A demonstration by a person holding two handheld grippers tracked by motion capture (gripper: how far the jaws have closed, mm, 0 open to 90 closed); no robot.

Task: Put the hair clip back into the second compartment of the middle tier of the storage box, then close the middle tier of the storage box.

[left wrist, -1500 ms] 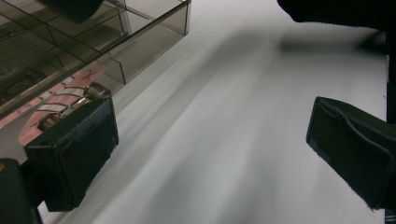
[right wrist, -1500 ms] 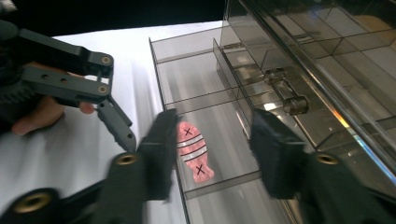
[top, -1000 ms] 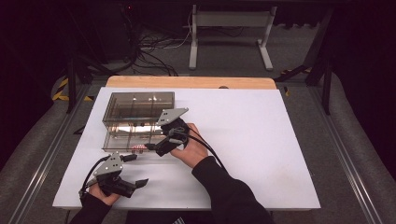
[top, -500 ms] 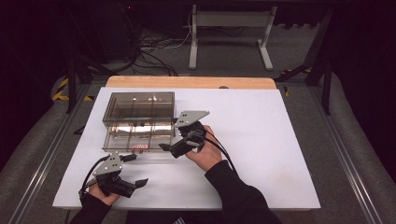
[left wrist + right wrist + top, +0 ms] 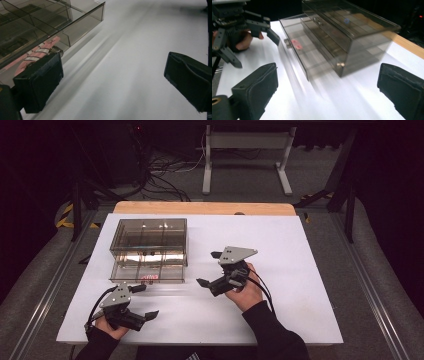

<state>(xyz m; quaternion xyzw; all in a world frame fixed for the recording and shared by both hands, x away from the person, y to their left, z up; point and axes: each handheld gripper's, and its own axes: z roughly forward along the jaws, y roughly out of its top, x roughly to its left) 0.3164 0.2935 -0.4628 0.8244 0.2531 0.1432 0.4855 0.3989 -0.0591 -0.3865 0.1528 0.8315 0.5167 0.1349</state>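
Smoky plastic drawer box (image 5: 149, 249) on white table (image 5: 300, 270), bottom drawer (image 5: 147, 272) pulled out, left gripper (image 5: 141, 301) wide near it, right gripper (image 5: 210, 269) wide beside box, both empty

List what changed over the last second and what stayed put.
The right gripper drew back from the front of the drawer box, moving right across the table, its jaws open and empty. The left gripper, the box and its pulled-out bottom drawer stayed put.
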